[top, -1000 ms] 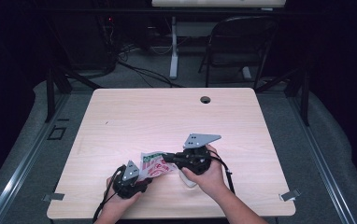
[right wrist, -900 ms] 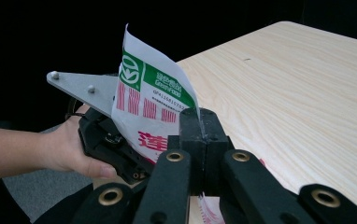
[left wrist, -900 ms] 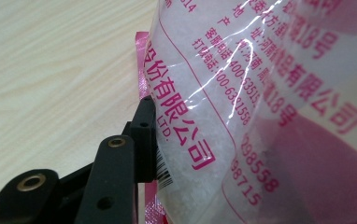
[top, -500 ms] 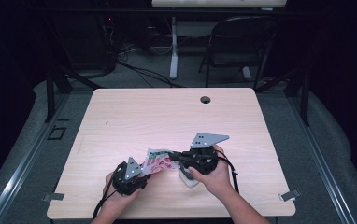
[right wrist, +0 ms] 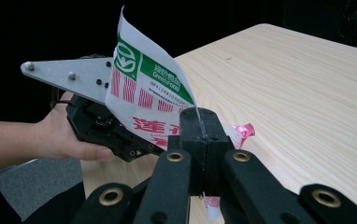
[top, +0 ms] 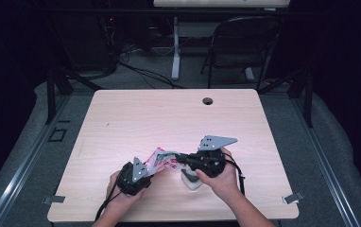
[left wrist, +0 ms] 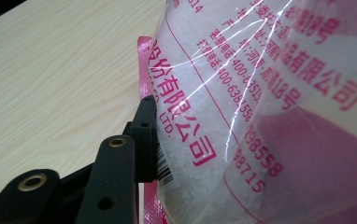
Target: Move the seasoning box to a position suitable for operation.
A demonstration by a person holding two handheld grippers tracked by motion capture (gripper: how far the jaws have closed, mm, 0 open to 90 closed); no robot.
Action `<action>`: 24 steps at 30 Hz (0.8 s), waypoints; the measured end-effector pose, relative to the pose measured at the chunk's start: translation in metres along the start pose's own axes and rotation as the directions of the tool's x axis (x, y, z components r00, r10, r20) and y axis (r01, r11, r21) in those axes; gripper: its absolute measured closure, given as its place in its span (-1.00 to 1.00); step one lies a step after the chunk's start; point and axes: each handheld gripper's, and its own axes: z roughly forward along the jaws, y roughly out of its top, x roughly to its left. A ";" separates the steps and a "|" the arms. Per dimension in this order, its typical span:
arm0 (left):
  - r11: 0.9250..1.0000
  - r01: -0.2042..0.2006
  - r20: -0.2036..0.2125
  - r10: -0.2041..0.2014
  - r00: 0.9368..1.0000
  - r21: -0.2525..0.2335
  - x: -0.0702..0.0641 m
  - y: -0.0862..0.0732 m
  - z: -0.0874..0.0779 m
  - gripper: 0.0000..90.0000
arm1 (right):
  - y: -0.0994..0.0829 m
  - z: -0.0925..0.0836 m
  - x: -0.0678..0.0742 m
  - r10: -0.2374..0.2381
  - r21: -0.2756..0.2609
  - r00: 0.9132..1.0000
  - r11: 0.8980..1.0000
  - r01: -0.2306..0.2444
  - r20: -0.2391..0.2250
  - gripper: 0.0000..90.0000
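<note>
Packet (top: 162, 160) shifted right — both tongs (right wrist: 203, 140) clamped.

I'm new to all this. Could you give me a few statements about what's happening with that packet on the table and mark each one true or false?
1. Both grippers hold the packet. True.
2. The right gripper has its jaws wide open. False: they are shut on the packet's edge.
3. The packet bears red print. True.
4. The packet lies flat on the table. False: it is lifted between the grippers.
5. The left gripper rests at the table's far edge. False: it is near the person's side.
</note>
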 end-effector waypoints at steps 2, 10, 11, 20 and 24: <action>1.000 -0.014 -0.008 0.014 1.000 0.003 0.000 0.001 0.000 0.32 | -0.001 -0.001 -0.001 0.001 0.001 1.000 1.000 -0.001 0.001 1.00; 0.999 -0.041 -0.043 0.041 0.998 0.000 -0.002 0.005 0.002 0.32 | -0.005 -0.005 -0.003 0.009 -0.012 1.000 1.000 -0.008 0.011 1.00; 0.999 -0.042 -0.049 0.042 0.998 -0.001 -0.003 0.005 0.002 0.32 | -0.005 -0.005 -0.003 0.007 -0.013 1.000 1.000 -0.007 0.015 1.00; 0.996 -0.088 -0.119 0.087 0.989 -0.004 -0.006 0.008 0.001 0.32 | -0.009 -0.008 -0.003 -0.003 -0.005 1.000 1.000 0.003 0.029 1.00; 0.993 -0.115 -0.146 0.114 0.983 0.002 -0.007 0.010 0.002 0.32 | -0.011 -0.009 -0.004 0.005 -0.005 0.999 1.000 -0.005 0.031 1.00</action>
